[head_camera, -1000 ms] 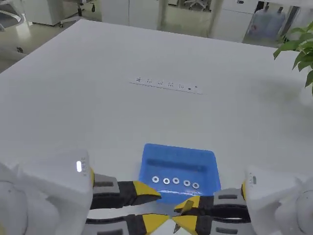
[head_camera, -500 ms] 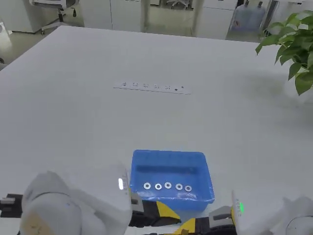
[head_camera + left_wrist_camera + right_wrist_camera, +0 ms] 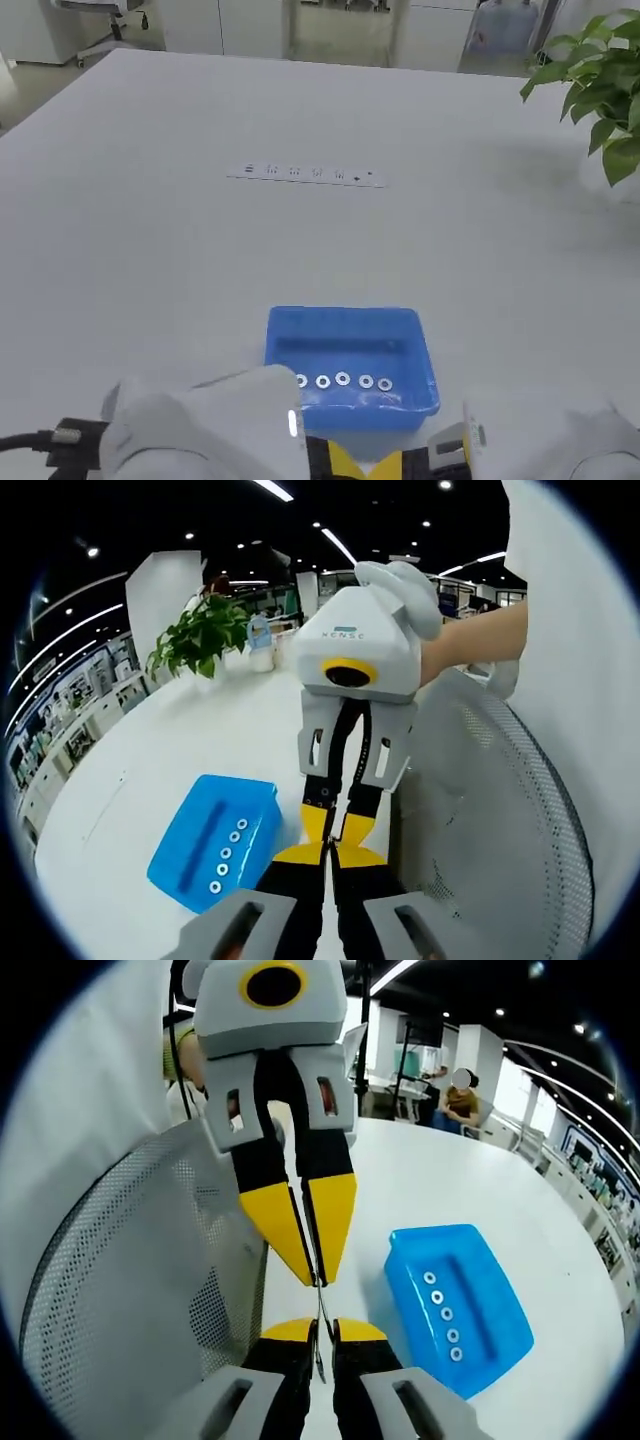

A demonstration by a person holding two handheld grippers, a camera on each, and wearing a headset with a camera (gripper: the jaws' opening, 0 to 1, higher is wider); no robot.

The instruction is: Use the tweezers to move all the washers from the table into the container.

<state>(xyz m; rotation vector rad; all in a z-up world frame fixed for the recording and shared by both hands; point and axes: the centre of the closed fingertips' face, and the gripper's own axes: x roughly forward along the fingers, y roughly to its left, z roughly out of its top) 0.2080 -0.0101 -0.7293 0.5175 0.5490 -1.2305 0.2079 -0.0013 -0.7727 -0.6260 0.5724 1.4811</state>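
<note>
Right gripper (image 3: 325, 1330): jaws narrow, pinching thin tweezers (image 3: 320, 1355) close to the person's body. Left gripper (image 3: 318, 1275) faces it tip to tip, jaws drawn to a point at the tweezers' far end; can't tell if it grips them. Blue container (image 3: 350, 415) sits just beyond on the table (image 3: 300, 250), with five washers (image 3: 343, 380) in a row inside and none seen loose on the table. Further off are a socket strip (image 3: 305, 172) and a plant (image 3: 595, 80). Risk: both grippers pulling on the tweezers could twist them loose and drop them off the near edge; a careless swing could nudge the container.
</note>
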